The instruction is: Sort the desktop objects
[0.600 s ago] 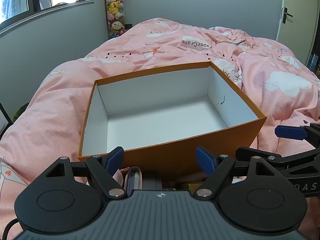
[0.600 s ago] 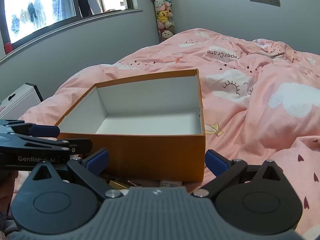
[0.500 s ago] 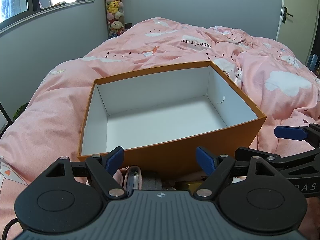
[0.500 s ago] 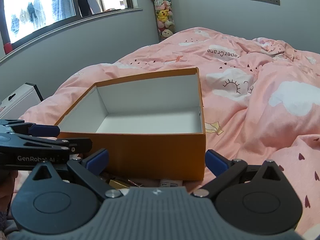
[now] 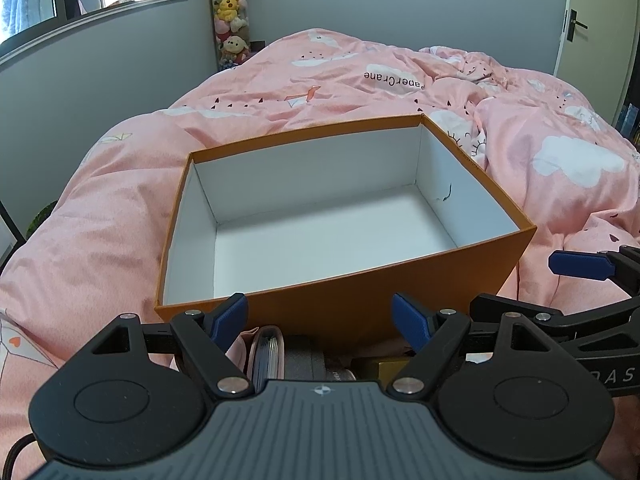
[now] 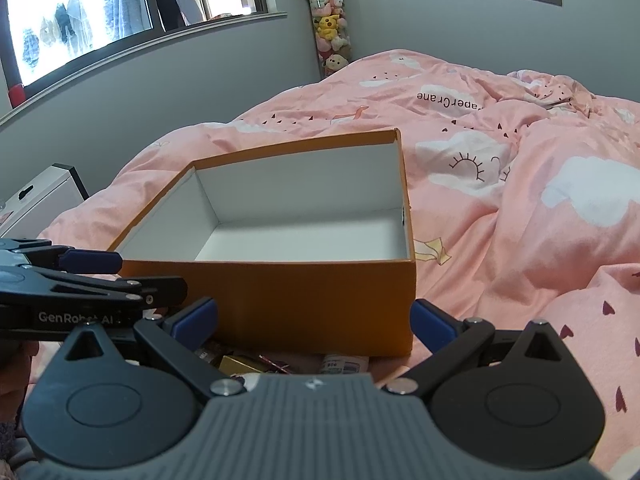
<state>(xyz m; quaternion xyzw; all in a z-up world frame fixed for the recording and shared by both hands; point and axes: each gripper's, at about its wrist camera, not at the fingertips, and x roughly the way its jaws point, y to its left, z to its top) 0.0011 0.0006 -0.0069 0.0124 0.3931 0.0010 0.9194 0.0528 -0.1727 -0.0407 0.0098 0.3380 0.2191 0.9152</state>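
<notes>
An orange box (image 5: pixel 360 304) (image 6: pixel 304 300) with a white inside sits on the pink quilt, nothing in it. My left gripper (image 5: pixel 320 316) hangs open just in front of the box's near wall, nothing between its blue pads. My right gripper (image 6: pixel 314 318) is open too, before the box's near right corner. Small objects lie at the foot of the box, mostly hidden by the grippers: a pink pouch (image 5: pixel 268 352), a gold box (image 5: pixel 384 370) (image 6: pixel 240 364) and a small white labelled item (image 6: pixel 344 362). The right gripper's fingers (image 5: pixel 580 266) show at the left view's right edge.
The pink quilt (image 5: pixel 560 160) (image 6: pixel 520 220) with cloud prints spreads behind and right of the box. A tube of plush toys (image 5: pixel 230 12) (image 6: pixel 330 28) stands by the grey wall. A window (image 6: pixel 100 12) is at the left, a door (image 5: pixel 592 20) at the far right.
</notes>
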